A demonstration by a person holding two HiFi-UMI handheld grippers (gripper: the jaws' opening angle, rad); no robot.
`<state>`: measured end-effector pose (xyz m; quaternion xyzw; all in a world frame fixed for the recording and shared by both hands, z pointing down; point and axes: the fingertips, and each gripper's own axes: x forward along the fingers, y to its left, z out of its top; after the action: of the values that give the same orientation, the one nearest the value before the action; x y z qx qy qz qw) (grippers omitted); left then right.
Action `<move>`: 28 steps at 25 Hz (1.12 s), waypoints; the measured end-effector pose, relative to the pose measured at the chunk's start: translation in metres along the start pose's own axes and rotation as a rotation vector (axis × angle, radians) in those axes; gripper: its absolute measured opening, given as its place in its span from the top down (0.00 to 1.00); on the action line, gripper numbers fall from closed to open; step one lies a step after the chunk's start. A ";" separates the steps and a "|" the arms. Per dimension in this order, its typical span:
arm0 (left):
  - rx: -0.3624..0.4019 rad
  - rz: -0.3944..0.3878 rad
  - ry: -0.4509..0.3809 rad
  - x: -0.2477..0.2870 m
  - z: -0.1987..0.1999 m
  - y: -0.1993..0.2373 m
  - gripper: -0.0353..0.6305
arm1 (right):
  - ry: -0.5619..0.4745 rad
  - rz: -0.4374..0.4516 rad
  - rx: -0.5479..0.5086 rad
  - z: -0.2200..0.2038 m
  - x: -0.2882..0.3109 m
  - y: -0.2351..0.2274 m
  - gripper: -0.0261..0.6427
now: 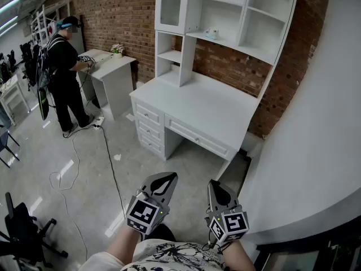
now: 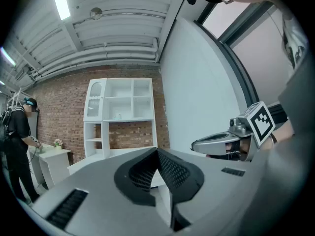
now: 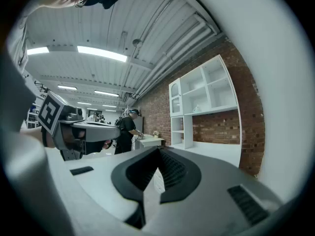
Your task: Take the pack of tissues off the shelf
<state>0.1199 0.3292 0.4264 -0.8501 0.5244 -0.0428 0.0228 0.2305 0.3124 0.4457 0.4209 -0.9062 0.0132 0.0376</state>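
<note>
Well short of the shelf (image 1: 237, 45)
My left gripper (image 1: 169, 177) and right gripper (image 1: 215, 184) are clenched, empty — the pack of tissues (image 1: 211, 34) lies well ahead and above, likely nearer the right.

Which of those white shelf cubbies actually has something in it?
The middle cubby, right of the glass door: the pack of tissues sits on its board. The other open cubbies look bare.

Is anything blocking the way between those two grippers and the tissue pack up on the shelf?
Nothing visible does. The pack of tissues sits on an open, doorless shelf above the desk. Only floor lies between the desk and the left gripper and right gripper, both shut and empty.
</note>
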 end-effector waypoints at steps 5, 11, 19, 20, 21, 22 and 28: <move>-0.002 -0.002 0.002 0.001 -0.003 -0.002 0.93 | 0.005 -0.007 0.003 -0.001 -0.001 -0.004 0.95; -0.015 0.000 0.008 0.006 -0.007 -0.003 0.93 | 0.017 -0.009 0.027 -0.008 -0.001 -0.008 0.95; -0.020 -0.004 0.024 0.020 -0.020 -0.002 0.93 | 0.022 -0.027 0.051 -0.019 0.008 -0.023 0.95; -0.020 -0.001 0.026 0.024 -0.023 0.001 0.93 | 0.023 -0.026 0.056 -0.022 0.012 -0.024 0.95; -0.022 0.001 0.028 0.027 -0.027 0.004 0.93 | 0.023 -0.025 0.061 -0.024 0.016 -0.026 0.95; -0.026 0.001 0.029 0.031 -0.030 0.007 0.93 | 0.024 -0.025 0.066 -0.026 0.020 -0.028 0.95; -0.028 -0.005 0.032 0.062 -0.043 0.041 0.93 | -0.012 -0.047 0.034 -0.018 0.063 -0.041 0.95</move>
<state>0.1066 0.2559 0.4691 -0.8509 0.5229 -0.0492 0.0022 0.2223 0.2389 0.4687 0.4428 -0.8959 0.0251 0.0252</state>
